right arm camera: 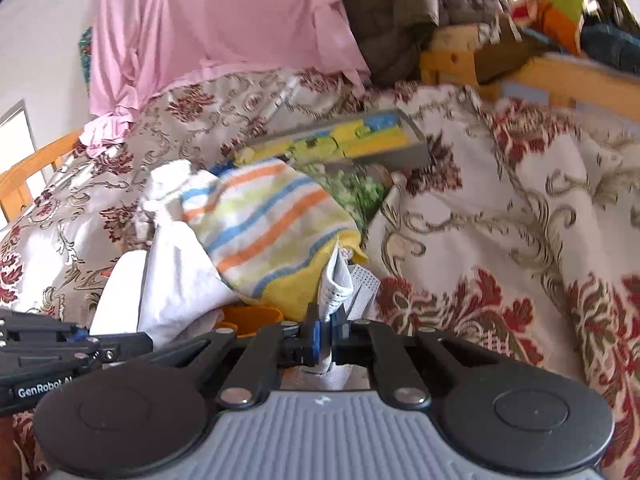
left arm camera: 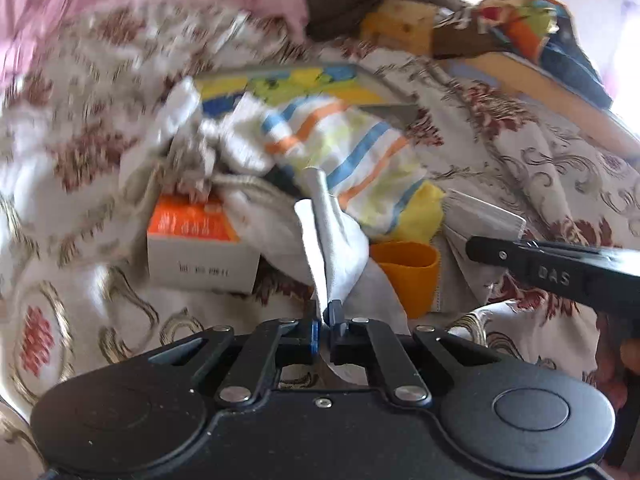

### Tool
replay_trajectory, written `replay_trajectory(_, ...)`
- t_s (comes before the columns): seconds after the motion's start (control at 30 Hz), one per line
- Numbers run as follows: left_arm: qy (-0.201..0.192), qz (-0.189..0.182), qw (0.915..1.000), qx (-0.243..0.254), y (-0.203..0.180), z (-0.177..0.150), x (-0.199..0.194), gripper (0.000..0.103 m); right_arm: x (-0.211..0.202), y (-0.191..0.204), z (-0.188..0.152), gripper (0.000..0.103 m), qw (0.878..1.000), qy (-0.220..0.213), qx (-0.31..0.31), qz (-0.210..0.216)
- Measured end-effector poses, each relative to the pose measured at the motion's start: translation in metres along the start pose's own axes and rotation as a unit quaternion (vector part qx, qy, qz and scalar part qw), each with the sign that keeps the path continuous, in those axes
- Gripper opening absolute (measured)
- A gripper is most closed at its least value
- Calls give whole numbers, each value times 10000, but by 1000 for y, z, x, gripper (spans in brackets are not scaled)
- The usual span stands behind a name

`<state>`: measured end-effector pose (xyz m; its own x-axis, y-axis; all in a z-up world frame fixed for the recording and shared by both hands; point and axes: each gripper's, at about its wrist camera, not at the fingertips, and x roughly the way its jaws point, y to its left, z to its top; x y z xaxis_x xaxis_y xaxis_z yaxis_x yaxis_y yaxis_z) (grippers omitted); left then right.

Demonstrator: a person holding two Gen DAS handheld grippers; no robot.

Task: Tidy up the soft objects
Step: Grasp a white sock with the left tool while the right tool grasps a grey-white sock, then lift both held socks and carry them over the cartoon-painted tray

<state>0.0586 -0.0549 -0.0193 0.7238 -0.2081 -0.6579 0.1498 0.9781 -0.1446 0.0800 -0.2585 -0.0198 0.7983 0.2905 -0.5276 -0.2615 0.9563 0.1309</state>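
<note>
I have both tools clamped on cloth right now. My left tool (left arm camera: 325, 322) has its jaws pinched together on a fold of pale grey cloth (left arm camera: 332, 236), which stands up from the jaws in a peak. My right tool (right arm camera: 327, 330) is closed the same way on a white mesh-textured fabric (right arm camera: 340, 280) — a strip of it runs up between the jaws.

I take the striped knit garment (left arm camera: 344, 148) as my landmark; it has blue, orange and pale green bands and a yellow hem, and it lies on the floral bedspread (left arm camera: 520, 152). The grey cloth sits just in front of it, overlapping its near edge. The white mesh fabric is tucked just under its yellow hem in the right wrist view. An orange cup (left arm camera: 406, 268) stands just beside the grey cloth, below the hem. An orange-and-white box (left arm camera: 200, 240) lies left of the garment, with crumpled white fabric (left arm camera: 176, 120) above it. Behind the garment rests a grey tray of yellow and blue pieces (left arm camera: 304, 80). Pink fabric (right arm camera: 208, 24) hangs well behind it all.

From the left wrist view, the right tool's black arm enters at the right — near the cup.
</note>
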Motion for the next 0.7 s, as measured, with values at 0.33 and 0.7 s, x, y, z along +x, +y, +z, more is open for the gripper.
replay_trajectory(0.33,-686,-24,9976,-68,8,7,-35,5,-32,17,1,5,9950,-872,-482,106)
replay_trajectory(0.7,-1200,-171,9919,-372,12,36,-55,5,-48,7,11,5,9888,-1421,-334,318)
